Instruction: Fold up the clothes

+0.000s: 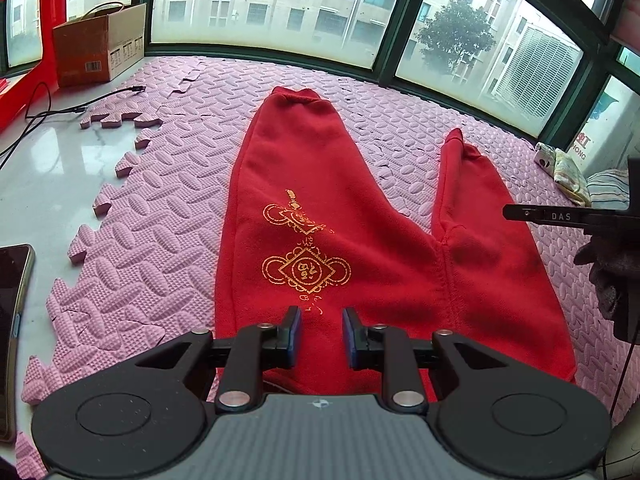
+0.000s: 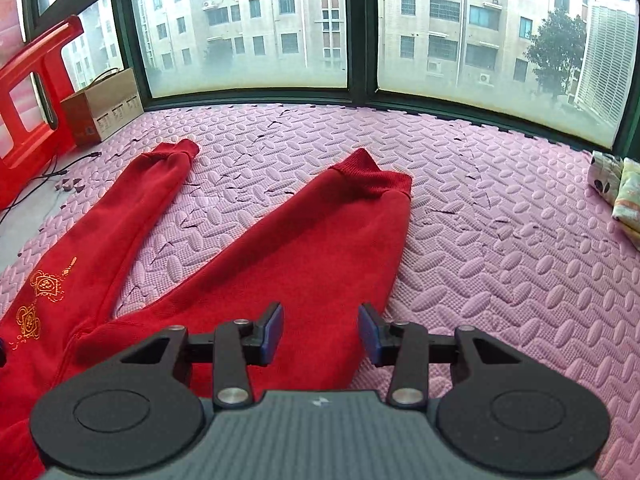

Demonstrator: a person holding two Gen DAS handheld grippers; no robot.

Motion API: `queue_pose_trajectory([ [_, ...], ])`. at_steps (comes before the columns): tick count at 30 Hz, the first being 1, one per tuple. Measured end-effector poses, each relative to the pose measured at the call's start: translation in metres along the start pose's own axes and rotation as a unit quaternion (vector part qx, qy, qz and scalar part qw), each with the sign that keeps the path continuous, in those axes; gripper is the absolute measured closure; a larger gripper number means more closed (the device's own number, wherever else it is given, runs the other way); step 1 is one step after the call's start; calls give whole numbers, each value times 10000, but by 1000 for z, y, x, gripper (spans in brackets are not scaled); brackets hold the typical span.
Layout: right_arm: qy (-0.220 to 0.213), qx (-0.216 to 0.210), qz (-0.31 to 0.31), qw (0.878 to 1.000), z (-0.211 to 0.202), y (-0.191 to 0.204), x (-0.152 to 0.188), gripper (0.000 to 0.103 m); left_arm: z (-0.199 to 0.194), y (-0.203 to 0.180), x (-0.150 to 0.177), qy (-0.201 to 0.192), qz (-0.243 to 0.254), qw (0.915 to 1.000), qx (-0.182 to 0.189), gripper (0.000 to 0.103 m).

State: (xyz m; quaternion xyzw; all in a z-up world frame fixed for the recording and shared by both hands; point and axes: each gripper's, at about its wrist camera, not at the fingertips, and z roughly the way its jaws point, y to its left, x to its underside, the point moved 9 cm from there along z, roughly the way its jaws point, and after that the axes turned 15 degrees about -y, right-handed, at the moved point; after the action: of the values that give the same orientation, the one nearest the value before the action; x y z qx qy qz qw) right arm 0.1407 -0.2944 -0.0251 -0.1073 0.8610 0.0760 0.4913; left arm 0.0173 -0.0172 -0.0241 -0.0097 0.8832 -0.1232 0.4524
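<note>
Red trousers (image 1: 320, 184) with gold embroidery lie flat on the pink foam mat (image 1: 168, 208), legs spread in a V with the cuffs toward the window. My left gripper (image 1: 321, 322) is open and empty above the left leg's upper part, near the embroidery. In the right wrist view the trousers (image 2: 312, 248) show both legs. My right gripper (image 2: 321, 320) is open and empty above the right leg near its outer edge. The right gripper's finger (image 1: 560, 216) shows at the right edge of the left wrist view.
A cardboard box (image 1: 100, 46) and a red plastic frame (image 1: 24, 92) stand at the back left by the window. Black cables (image 1: 52, 114) and a phone (image 1: 12, 320) lie on the bare left floor. Folded cloths (image 2: 620, 192) lie at the mat's right edge.
</note>
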Motion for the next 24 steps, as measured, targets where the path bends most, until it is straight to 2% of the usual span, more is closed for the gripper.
queue_pose_trajectory([
  [3,18,-122,-153,9998,8,11,-1,61,0,-5,-8,-26,53,10000,41,78],
  [6,138,-307,-167,9993,15,21,2,61,4,-20,-23,-110,209,9994,249,79],
  [13,26,-235,310,9992,2,-1,1,61,45,-81,-51,-86,806,9936,790,78],
  [19,-121,8,800,9967,-15,-40,5,61,104,-131,-60,118,1197,9888,878,79],
  [24,-151,87,1111,9937,-18,-57,13,61,145,-155,-58,247,1531,9847,791,79],
])
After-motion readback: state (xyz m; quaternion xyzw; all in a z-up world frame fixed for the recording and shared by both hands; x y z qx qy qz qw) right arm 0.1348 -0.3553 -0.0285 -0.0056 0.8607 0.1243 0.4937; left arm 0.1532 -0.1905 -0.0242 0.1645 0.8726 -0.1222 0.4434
